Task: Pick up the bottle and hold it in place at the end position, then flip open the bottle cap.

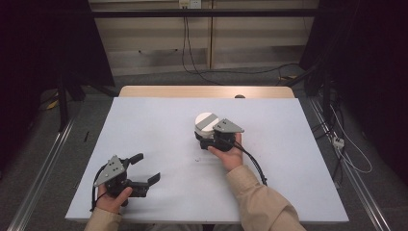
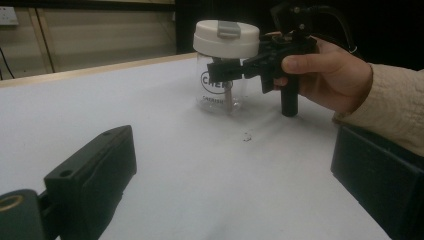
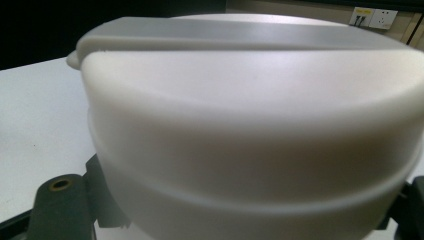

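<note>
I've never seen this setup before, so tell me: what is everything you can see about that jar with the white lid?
The jar is clear, glass or plastic, with dark lettering on its side and a thick white lid carrying a grey flip tab. It stands upright and closed on the white table. The right gripper clamps it just below the lid.

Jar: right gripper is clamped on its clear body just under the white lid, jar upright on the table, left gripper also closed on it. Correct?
Not quite. The left gripper is not on the jar: in the high view it sits apart near the table's front left, jaws open on nothing. The rest holds: the left gripper view shows the right gripper clamped just under the white lid, jar upright.
</note>
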Tool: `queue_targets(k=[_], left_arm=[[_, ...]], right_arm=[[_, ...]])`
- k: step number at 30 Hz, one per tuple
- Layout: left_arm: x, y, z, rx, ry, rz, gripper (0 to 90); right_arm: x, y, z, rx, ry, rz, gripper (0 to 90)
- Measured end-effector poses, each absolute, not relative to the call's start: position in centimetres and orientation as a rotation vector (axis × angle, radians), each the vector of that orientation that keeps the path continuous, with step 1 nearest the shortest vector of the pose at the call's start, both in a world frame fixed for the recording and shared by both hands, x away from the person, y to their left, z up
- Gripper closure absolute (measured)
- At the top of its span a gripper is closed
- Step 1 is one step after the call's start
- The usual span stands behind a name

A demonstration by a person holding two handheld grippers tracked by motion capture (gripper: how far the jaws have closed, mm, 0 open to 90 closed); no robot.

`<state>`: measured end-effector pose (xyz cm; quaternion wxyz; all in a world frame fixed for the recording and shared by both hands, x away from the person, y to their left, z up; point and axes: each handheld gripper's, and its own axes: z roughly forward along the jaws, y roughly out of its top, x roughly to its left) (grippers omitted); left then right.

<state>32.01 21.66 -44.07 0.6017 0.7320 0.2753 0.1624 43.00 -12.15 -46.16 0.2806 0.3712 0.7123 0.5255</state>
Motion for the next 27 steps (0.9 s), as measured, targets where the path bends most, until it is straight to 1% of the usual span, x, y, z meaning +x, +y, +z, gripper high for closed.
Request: queue_targets(k=[9,15,19,27], left_arm=[[32.4,21.2,-44.0,1.703,0.648,0.36,4.0],[33.0,20.2,-43.6,1.711,0.629,0.334,3.5],[33.3,19.4,-43.6,1.724,0.644,0.307,3.0],[33.7,18.4,-43.4,1.736,0.637,0.309,3.2]], right_arm=[[43.0,-12.3,-46.2,1.004,1.917,1.415,18.6],[43.0,-12.4,-46.1,1.003,1.921,1.414,18.6],[43.0,-12.4,-46.1,1.005,1.925,1.41,18.6],[43.0,-12.3,-46.1,1.001,1.922,1.405,18.6]])
